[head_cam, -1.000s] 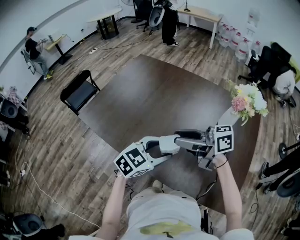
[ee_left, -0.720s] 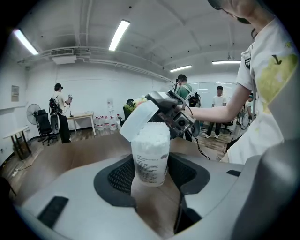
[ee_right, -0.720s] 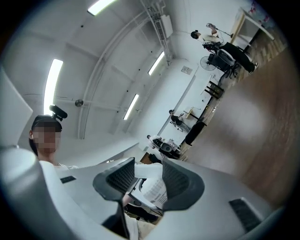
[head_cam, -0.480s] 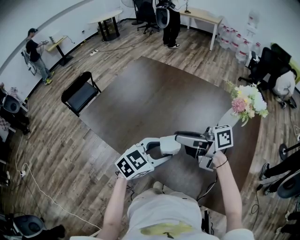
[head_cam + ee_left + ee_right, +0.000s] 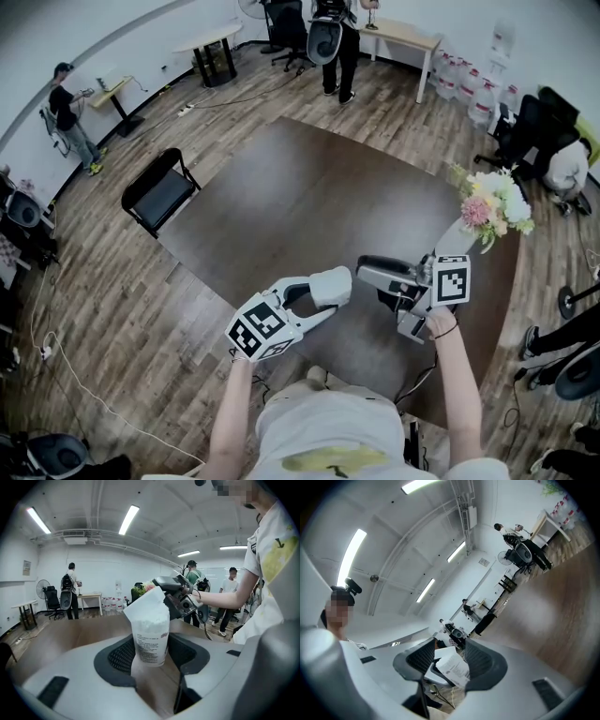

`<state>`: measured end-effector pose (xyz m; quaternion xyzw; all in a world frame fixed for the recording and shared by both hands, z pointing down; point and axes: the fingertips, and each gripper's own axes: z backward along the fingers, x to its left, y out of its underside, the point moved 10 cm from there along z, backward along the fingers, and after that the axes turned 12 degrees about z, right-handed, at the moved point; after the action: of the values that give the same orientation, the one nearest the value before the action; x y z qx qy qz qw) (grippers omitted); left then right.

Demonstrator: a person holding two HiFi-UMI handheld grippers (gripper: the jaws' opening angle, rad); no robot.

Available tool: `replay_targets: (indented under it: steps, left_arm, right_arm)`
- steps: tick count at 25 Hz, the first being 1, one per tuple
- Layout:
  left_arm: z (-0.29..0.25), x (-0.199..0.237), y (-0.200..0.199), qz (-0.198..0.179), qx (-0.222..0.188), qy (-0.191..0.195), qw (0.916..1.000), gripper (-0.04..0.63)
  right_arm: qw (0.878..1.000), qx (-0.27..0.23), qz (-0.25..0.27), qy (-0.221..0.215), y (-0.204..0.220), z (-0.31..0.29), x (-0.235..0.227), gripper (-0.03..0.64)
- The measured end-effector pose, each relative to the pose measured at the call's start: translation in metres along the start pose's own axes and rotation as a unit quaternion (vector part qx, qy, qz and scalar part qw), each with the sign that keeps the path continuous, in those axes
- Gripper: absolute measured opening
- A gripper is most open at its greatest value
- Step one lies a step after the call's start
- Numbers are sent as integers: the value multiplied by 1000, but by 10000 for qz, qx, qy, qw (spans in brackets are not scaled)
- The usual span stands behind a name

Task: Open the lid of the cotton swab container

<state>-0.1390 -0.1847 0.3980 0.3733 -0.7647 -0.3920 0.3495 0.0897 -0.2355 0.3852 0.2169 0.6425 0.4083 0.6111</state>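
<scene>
Left gripper view: the cotton swab container (image 5: 151,639) is clamped upright in the left tongs (image 5: 152,654) above the table (image 5: 70,632), its lid (image 5: 146,603) tilted up. The right tongs (image 5: 449,662) are spread wide. Light, slick, thin plastic is expected, so the lid's edge should be taken gently.

**Left gripper view.** The left gripper (image 5: 151,654) fills the foreground, its grey jaws closed on a clear round container (image 5: 151,637) that stands upright between the dark ribbed pads (image 5: 123,656). The container is packed white inside and bears a printed label (image 5: 150,648). Its white lid (image 5: 144,603) is tilted up at the top. Just beyond it, to the right, a hand (image 5: 196,597) holds the right gripper (image 5: 164,584), which is clear of the container. The brown table (image 5: 70,634) runs back to its far edge. Flowers (image 5: 140,589) show behind the lid. At the far wall are a fan (image 5: 43,587), water bottles (image 5: 111,604) and standing people (image 5: 70,592), under ceiling lights (image 5: 129,520).
</scene>
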Motion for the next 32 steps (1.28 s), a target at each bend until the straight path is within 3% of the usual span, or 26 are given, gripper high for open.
replay_targets:
  steps: [1, 6, 9, 22, 32]
  left_arm:
    - [1, 2, 0, 36, -53, -96, 9999, 236]
    - [6, 11, 0, 249, -278, -612, 9974, 236]
    - [8, 15, 2, 387, -381, -937, 9941, 236]
    - [23, 25, 12, 840, -821, -1936, 9740, 235]
    - [31, 28, 19, 928, -915, -2255, 9655, 235]
  right_arm:
    - [10000, -25, 43, 57, 0, 2, -1, 196]
    - [9970, -27, 550, 541, 3, 10, 1, 62]
    - [9911, -47, 1001, 877, 5, 13, 5, 34]
    - [9490, -558, 2110, 2276, 25, 42, 2, 21]
    - [9145, -655, 2696, 2945, 32, 47, 6, 21]
